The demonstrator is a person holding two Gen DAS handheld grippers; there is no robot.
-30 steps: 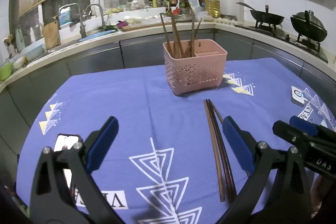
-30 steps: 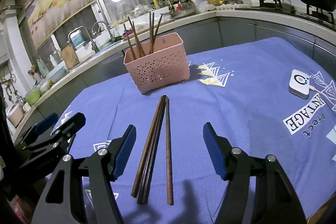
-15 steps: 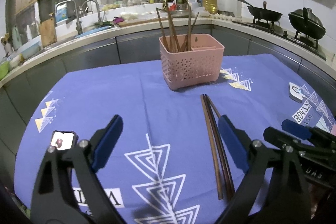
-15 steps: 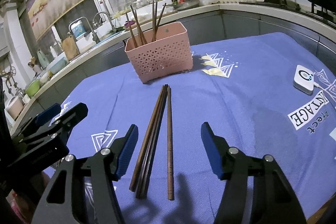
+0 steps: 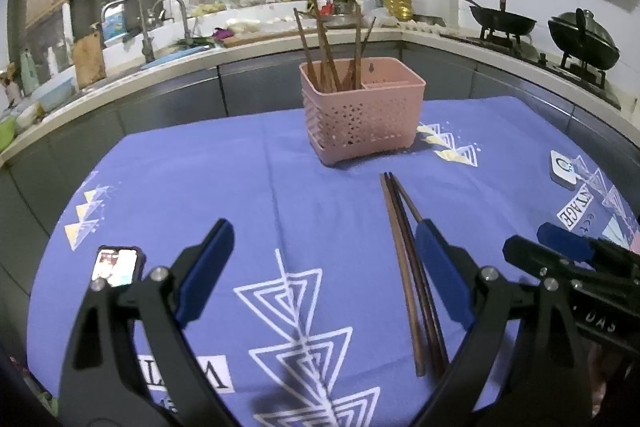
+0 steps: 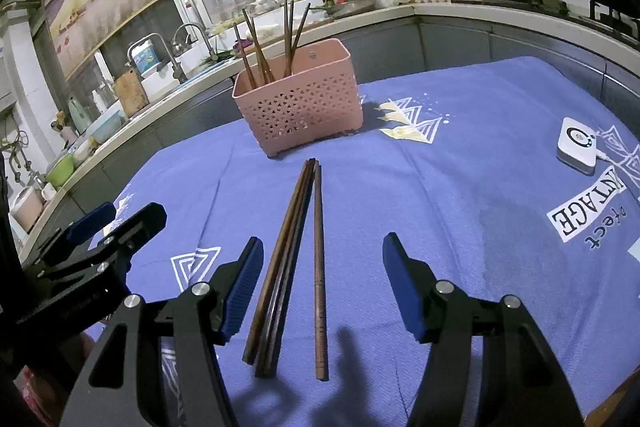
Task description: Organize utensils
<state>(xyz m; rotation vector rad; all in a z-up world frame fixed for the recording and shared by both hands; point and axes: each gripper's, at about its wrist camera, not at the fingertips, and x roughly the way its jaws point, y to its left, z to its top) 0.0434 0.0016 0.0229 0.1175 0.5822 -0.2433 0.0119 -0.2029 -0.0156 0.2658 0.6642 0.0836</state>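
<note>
Three dark wooden chopsticks (image 6: 294, 259) lie on the blue tablecloth, pointing at a pink perforated utensil basket (image 6: 298, 103) that holds several upright chopsticks. My right gripper (image 6: 322, 291) is open and empty, its blue pads straddling the near ends of the loose chopsticks above them. In the left wrist view the chopsticks (image 5: 408, 267) lie just left of the right finger of my open, empty left gripper (image 5: 324, 267), and the basket (image 5: 362, 115) stands beyond. The right gripper (image 5: 560, 255) shows at the right edge there; the left gripper (image 6: 116, 227) shows at the left in the right wrist view.
A phone (image 5: 116, 265) lies on the cloth at the left. A white round-buttoned device (image 6: 578, 147) with a cable sits at the right. The kitchen counter with sink (image 5: 160, 27), bottles and woks (image 5: 502, 19) curves behind the table.
Both grippers have shifted slightly forward and lower toward the loose chopsticks. Both stay open; the chopsticks and basket have not moved.
</note>
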